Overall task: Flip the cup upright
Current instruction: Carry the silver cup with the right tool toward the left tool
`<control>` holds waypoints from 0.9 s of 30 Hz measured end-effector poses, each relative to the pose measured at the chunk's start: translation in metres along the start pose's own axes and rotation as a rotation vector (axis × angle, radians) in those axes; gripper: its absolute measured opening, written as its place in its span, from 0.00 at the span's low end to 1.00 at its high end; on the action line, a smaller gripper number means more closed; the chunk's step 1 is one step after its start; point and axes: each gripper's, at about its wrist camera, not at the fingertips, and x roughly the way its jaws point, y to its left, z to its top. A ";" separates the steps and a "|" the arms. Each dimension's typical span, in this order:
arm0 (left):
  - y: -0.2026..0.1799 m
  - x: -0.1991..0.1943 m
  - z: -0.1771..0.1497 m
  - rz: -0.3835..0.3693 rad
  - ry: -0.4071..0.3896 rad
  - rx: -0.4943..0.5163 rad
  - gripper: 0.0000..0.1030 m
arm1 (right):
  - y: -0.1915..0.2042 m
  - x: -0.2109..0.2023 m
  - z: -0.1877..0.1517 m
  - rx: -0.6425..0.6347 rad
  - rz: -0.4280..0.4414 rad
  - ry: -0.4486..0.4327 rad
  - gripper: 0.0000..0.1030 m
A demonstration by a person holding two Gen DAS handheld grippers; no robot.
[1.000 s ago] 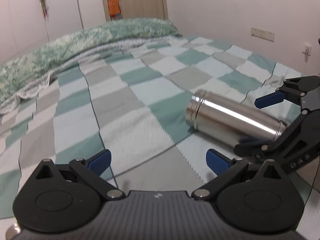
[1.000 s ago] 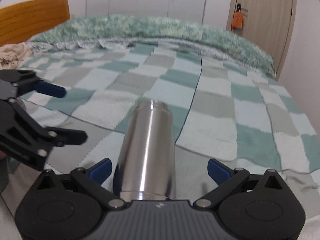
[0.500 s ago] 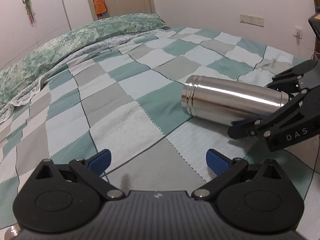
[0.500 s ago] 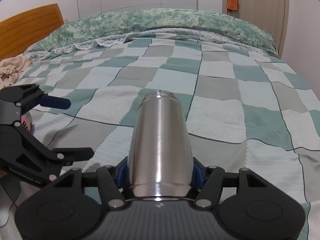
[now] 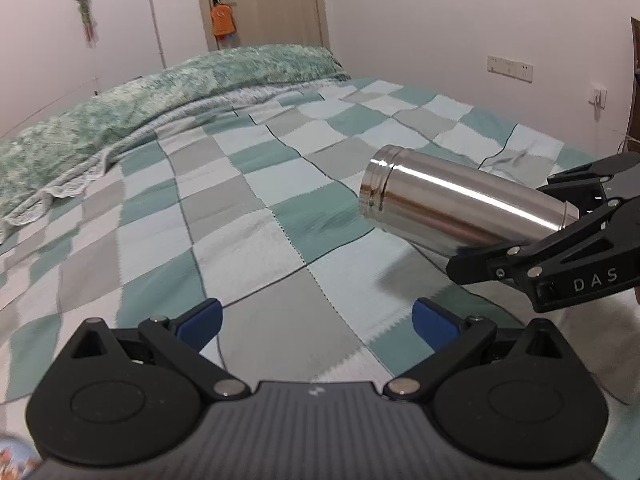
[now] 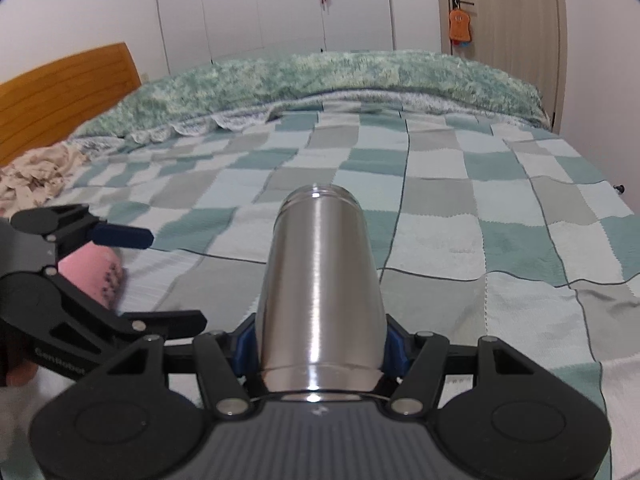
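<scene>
A stainless steel cup (image 6: 320,280) points away from me along the right gripper's fingers, its threaded mouth at the far end. My right gripper (image 6: 318,350) is shut on the cup's base end, blue pads on both sides. In the left wrist view the cup (image 5: 460,210) is held tilted, mouth end lifted off the checked blanket (image 5: 260,216), with the right gripper (image 5: 560,240) on its base at the right. My left gripper (image 5: 316,320) is open and empty, low over the blanket to the cup's left; it also shows in the right wrist view (image 6: 132,280).
The bed has a green-grey checked blanket (image 6: 500,208) and a rolled green quilt (image 6: 320,80) at the far side. A wooden headboard (image 6: 60,96) and crumpled cloth (image 6: 32,176) are at the left. A pink object (image 6: 96,276) lies near the left gripper. A door (image 5: 260,0) is behind.
My right gripper closed on the cup's base and lifted it off the blanket, mouth end rising. The left gripper stayed open and shifted a little.
</scene>
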 end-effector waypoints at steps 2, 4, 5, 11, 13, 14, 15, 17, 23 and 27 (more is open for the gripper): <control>-0.005 -0.020 -0.003 0.016 -0.011 -0.007 1.00 | 0.008 -0.018 -0.004 -0.004 0.000 -0.016 0.59; -0.009 -0.043 -0.009 0.026 -0.018 -0.019 1.00 | 0.015 -0.034 -0.010 0.003 0.005 -0.023 0.59; -0.012 -0.054 -0.013 0.034 -0.019 -0.023 1.00 | 0.019 -0.043 -0.013 0.006 0.007 -0.025 0.59; -0.030 -0.109 -0.043 0.075 -0.017 -0.043 1.00 | 0.050 -0.085 -0.045 0.014 0.037 -0.037 0.59; -0.036 -0.124 -0.055 0.094 -0.008 -0.050 1.00 | 0.060 -0.094 -0.057 0.016 0.043 -0.035 0.59; -0.039 -0.130 -0.061 0.102 -0.006 -0.054 1.00 | 0.064 -0.098 -0.063 0.020 0.044 -0.035 0.59; -0.041 -0.137 -0.067 0.110 -0.003 -0.060 1.00 | 0.069 -0.102 -0.070 0.022 0.042 -0.038 0.59; -0.045 -0.149 -0.078 0.121 -0.002 -0.075 1.00 | 0.077 -0.109 -0.083 0.022 0.039 -0.039 0.59; -0.058 -0.173 -0.107 0.156 0.001 -0.129 1.00 | 0.091 -0.118 -0.115 0.050 0.023 -0.021 0.59; -0.063 -0.181 -0.121 0.177 0.001 -0.166 1.00 | 0.097 -0.114 -0.132 0.063 0.005 0.008 0.59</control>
